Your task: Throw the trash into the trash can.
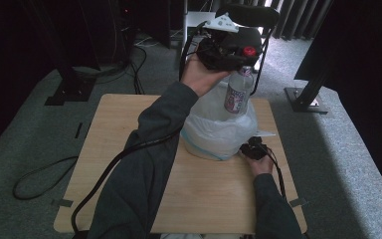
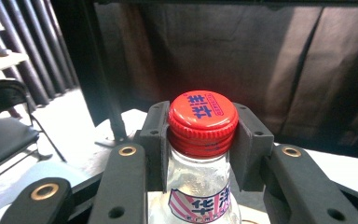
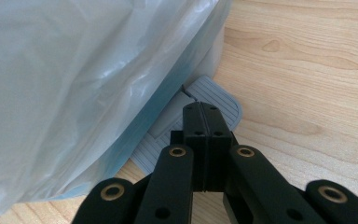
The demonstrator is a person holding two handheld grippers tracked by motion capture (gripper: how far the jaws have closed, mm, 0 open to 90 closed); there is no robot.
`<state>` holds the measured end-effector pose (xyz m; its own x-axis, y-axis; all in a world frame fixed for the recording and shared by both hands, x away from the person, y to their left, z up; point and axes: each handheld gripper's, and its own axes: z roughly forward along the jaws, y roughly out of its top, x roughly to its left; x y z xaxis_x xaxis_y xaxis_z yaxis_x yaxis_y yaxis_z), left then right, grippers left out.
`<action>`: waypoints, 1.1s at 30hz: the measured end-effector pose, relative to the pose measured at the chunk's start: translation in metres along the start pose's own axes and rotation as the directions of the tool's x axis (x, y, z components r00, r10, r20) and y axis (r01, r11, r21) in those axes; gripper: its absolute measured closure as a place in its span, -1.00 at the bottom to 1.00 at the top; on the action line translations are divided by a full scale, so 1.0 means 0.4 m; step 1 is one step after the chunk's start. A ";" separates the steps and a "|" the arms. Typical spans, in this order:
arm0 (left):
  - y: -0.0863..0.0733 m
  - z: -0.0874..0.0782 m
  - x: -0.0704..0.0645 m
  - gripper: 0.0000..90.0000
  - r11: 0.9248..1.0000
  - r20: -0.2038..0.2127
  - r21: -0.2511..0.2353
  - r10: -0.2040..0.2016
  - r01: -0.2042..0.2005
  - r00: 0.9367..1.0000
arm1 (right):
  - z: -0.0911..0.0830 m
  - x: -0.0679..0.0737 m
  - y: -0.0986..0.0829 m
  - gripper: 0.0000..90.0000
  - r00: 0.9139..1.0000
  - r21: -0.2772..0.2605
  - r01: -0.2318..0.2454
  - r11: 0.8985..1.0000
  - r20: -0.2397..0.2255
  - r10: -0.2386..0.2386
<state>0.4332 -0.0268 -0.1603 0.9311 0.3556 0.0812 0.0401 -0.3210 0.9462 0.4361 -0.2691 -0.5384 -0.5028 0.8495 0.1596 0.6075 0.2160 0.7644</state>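
We see the left gripper [image 2: 200,140] clenched on the clear red-capped plastic bottle's [image 2: 200,186] neck; right gripper [image 3: 204,119] pressed closed on the grey ribbed pedal [image 3: 223,100], beside the white bag-lined bin [image 1: 214,132].

The left arm [image 1: 144,164], in a dark grey sleeve, reached up and forward from the near edge toward the far middle of the scene, its forearm rising steeply. The left hand [image 1: 199,74] held the left hand-held gripper [image 1: 229,50] high, jaws pointing right and clamped on something between them. The right arm [image 1: 273,209] lay low at the near right, forearm stretched forward. The right hand [image 1: 262,164] held the right hand-held gripper [image 1: 253,148] down near the worktop, its two jaws pressed flat together with nothing between them.
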 end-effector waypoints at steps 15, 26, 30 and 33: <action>-0.023 0.007 0.033 0.39 1.000 -0.045 0.017 -0.026 0.027 0.999 | 0.000 -0.001 0.000 1.00 1.000 -0.001 -0.004 1.000 -0.002 0.004; -0.033 0.017 0.046 0.39 0.999 -0.055 0.023 -0.043 0.044 0.998 | 0.000 -0.001 0.000 1.00 1.000 0.000 -0.004 1.000 -0.004 0.004; -0.036 0.021 0.048 0.39 0.999 -0.059 0.029 -0.043 0.045 0.997 | 0.000 -0.001 -0.001 1.00 1.000 -0.001 -0.004 1.000 -0.004 0.004; -0.039 0.023 0.050 0.39 0.998 -0.058 0.035 -0.044 0.046 0.997 | 0.000 -0.001 -0.001 1.00 1.000 -0.001 -0.005 1.000 -0.003 0.005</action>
<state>0.4544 -0.0226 -0.1764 0.9058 0.4198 0.0576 0.0957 -0.3351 0.9373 0.4361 -0.2696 -0.5386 -0.5020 0.8489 0.1654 0.6093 0.2113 0.7643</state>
